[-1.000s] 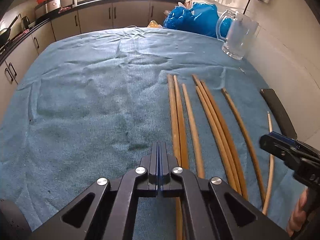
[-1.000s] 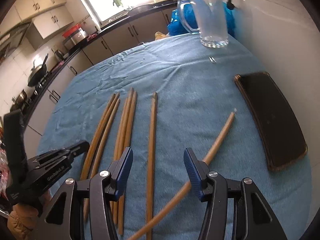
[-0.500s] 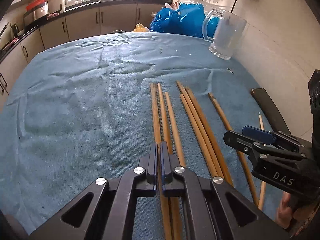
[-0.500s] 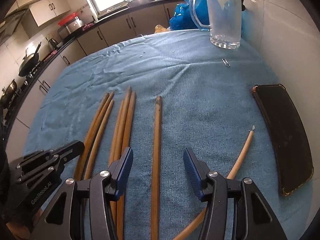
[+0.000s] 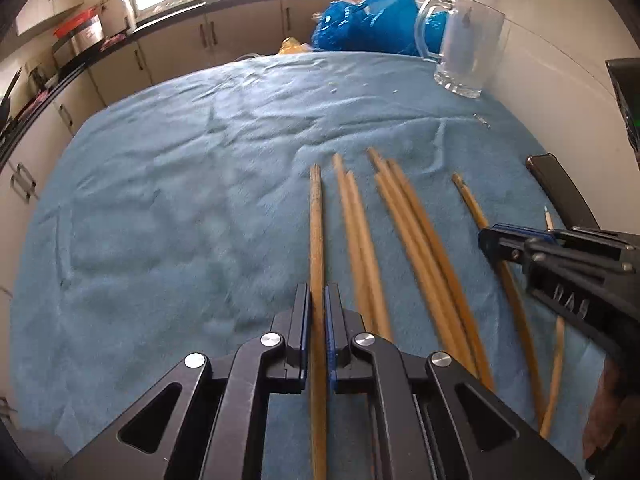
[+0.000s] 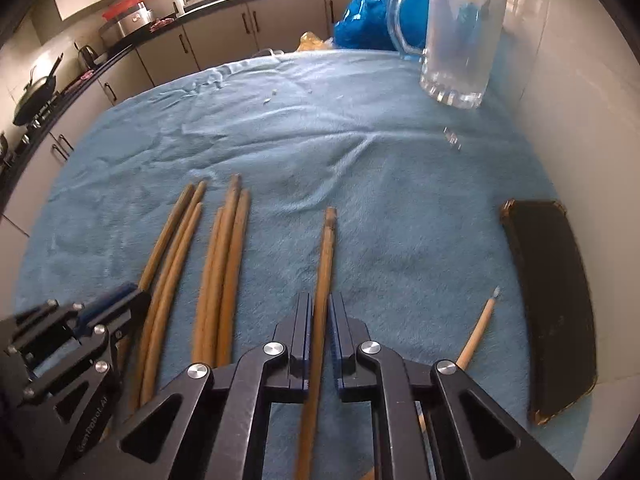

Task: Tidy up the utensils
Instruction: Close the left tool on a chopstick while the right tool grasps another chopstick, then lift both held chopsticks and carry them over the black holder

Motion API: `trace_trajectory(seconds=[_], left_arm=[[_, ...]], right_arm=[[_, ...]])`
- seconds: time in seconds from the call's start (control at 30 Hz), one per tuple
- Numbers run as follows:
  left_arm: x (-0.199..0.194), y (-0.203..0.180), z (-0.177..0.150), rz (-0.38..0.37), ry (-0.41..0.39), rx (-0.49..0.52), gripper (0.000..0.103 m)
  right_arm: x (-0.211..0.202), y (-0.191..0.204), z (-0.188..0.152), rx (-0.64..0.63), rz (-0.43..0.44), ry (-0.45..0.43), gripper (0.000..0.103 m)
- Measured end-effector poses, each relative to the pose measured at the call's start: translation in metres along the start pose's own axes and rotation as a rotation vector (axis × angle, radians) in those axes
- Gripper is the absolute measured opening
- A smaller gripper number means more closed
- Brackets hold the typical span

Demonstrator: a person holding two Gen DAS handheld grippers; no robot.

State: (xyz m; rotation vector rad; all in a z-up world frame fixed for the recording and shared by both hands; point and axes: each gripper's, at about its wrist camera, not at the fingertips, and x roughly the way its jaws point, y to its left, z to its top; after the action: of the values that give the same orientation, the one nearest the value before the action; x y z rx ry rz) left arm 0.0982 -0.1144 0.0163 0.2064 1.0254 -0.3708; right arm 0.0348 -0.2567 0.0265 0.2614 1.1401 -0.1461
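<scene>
Several long wooden chopsticks lie side by side on a blue cloth (image 5: 180,200). My left gripper (image 5: 317,320) is shut on the leftmost chopstick (image 5: 316,216), which runs straight out between its fingers. My right gripper (image 6: 320,328) is shut on a single chopstick (image 6: 326,256) that lies apart, right of the two bundles (image 6: 224,248). A thinner, paler stick (image 6: 478,328) lies to its right. A glass mug (image 6: 460,40) stands at the far right; it also shows in the left wrist view (image 5: 468,48).
A black phone case (image 6: 552,292) lies along the right edge by the white wall. A blue plastic bag (image 5: 368,20) sits behind the mug. A small metal clip (image 6: 452,138) lies near the mug. Kitchen cabinets run along the back and left.
My right gripper has closed from wide open onto the single chopstick. My left gripper has moved right and closed around the leftmost chopstick. The mug looks nearer in both views.
</scene>
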Motion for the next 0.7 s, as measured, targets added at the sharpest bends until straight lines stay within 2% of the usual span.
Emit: trace_trajectory(seconds=[0.13, 0.23, 0.37, 0.5, 0.7], left_arm=[[-0.018, 0.021, -0.027, -0.038, 0.036, -0.071, 0.006], [-0.036, 0.036, -0.053, -0.093, 0.069, -0.114, 0.007], [-0.051, 0.042, -0.079, -0.119, 0.111, -0.112, 0.007], [-0.054, 0.044, -0.079, -0.114, 0.164, -0.118, 0.007], [-0.04, 0.033, -0.054, -0.033, 0.197, -0.086, 0.007]], right_arm=[[-0.006, -0.002, -0.013, 0.039, 0.068, 0.05, 0.009], [-0.013, -0.002, -0.027, 0.051, 0.098, 0.087, 0.008], [-0.023, -0.004, -0.048, 0.057, 0.117, 0.127, 0.009], [-0.027, -0.006, -0.053, 0.054, 0.111, 0.149, 0.009], [-0.022, -0.001, -0.044, 0.038, 0.086, 0.187, 0.01]])
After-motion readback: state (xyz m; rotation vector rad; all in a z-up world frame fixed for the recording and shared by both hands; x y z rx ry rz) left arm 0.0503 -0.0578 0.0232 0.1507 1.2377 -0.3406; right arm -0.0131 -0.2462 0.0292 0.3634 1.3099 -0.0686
